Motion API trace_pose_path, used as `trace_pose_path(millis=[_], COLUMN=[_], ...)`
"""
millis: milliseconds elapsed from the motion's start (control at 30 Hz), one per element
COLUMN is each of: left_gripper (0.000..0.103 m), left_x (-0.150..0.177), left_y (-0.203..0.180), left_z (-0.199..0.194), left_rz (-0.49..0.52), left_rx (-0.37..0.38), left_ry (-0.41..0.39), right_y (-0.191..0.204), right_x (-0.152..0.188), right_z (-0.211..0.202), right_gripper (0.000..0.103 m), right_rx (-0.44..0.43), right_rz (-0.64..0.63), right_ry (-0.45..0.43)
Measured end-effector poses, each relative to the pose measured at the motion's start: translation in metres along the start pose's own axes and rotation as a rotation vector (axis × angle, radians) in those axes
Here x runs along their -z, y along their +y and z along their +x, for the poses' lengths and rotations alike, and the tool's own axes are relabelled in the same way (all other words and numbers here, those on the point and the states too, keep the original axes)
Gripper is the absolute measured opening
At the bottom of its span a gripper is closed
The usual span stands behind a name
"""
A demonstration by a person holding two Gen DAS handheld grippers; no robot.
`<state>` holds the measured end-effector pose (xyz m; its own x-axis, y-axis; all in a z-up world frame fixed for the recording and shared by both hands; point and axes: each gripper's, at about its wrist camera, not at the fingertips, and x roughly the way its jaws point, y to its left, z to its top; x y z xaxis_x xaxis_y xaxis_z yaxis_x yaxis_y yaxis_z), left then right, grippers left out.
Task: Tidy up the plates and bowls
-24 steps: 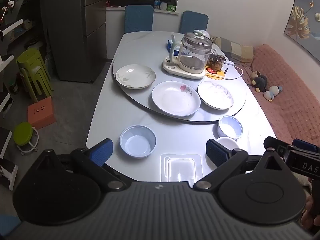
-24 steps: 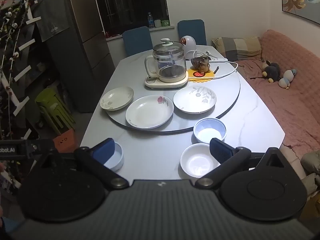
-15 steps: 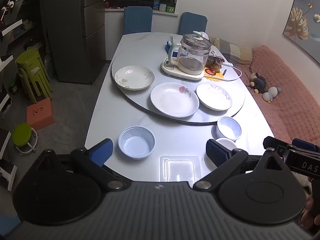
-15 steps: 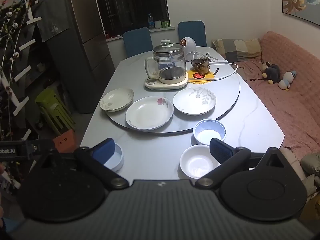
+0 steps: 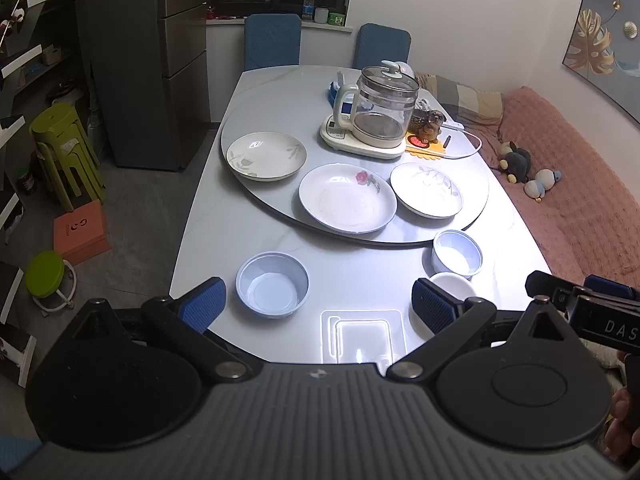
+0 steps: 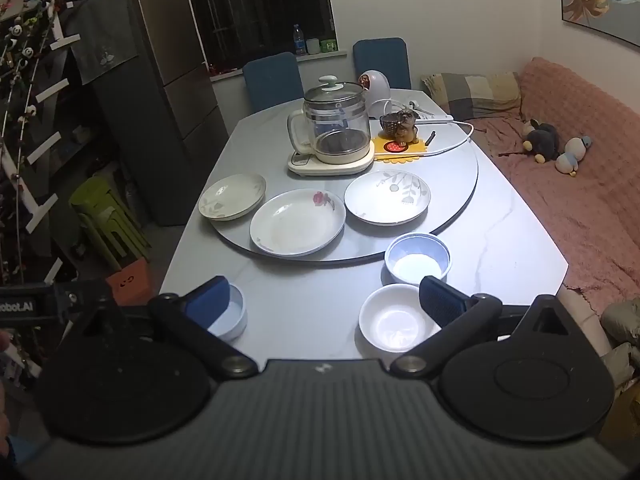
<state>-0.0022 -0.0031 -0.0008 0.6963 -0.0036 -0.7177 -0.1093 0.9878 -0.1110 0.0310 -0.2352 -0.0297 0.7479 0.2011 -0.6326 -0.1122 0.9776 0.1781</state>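
Both spread wide, gripping nothing: left gripper [image 5: 318,306] framing blue bowl [image 5: 272,289]; right gripper [image 6: 324,300] framing white bowl [image 6: 394,317].

Home dining room: table [image 5: 256,240], fridge [image 5: 160,60], sofa [image 5: 580,184]

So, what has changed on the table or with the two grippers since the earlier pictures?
Nothing has visibly changed. The left gripper and right gripper stay wide open and empty above the near table edge. The three plates on the turntable and the three bowls in front of it lie as before.
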Motion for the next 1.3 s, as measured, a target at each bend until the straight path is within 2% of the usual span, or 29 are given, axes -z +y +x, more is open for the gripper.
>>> trace_pose_path(millis=[1300], left_gripper=[0.101], left_x=[0.0010], left_y=[-0.0031], left_z=[-0.0007], left_rz=[0.001], left_rx=[-0.009], left_ry=[0.003], right_y=[-0.0066], right_x=[0.0038], right_z=[0.0006], right_gripper=[0.103], right_rx=[-0.007], right_rz=[0.008], right_ry=[0.010])
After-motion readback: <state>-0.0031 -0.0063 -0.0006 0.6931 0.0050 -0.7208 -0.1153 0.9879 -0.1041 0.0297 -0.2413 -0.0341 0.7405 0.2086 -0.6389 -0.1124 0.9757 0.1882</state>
